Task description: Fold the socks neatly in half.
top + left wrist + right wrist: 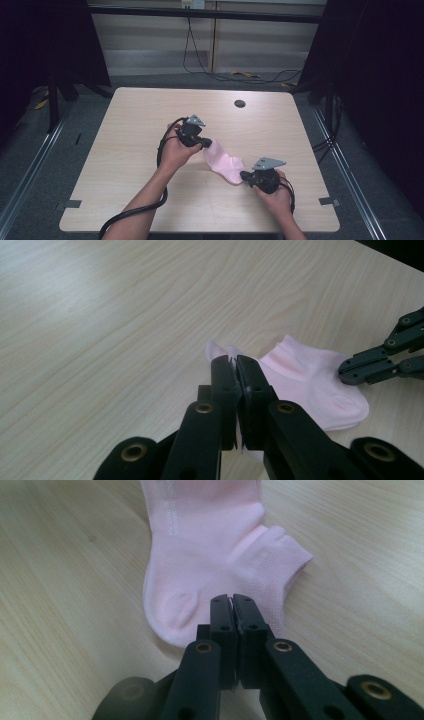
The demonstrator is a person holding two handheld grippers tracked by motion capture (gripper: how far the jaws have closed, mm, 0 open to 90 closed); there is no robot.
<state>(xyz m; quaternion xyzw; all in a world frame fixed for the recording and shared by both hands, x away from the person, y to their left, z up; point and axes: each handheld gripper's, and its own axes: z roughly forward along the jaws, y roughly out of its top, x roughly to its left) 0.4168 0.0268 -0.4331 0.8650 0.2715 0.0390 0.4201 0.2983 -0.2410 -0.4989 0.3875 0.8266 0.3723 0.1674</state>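
Wooden table (125, 150) — both tools' closed jaws hide sock (226, 165) edges.

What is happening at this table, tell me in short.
A person is handling a pink sock on a wooden table with two hand-held tools. The left gripper is shut on one end of the sock, and the right gripper is shut on the other end, near the heel and cuff. The sock lies stretched between them, mostly flat on the table. It looks as if it is being spread out or straightened.
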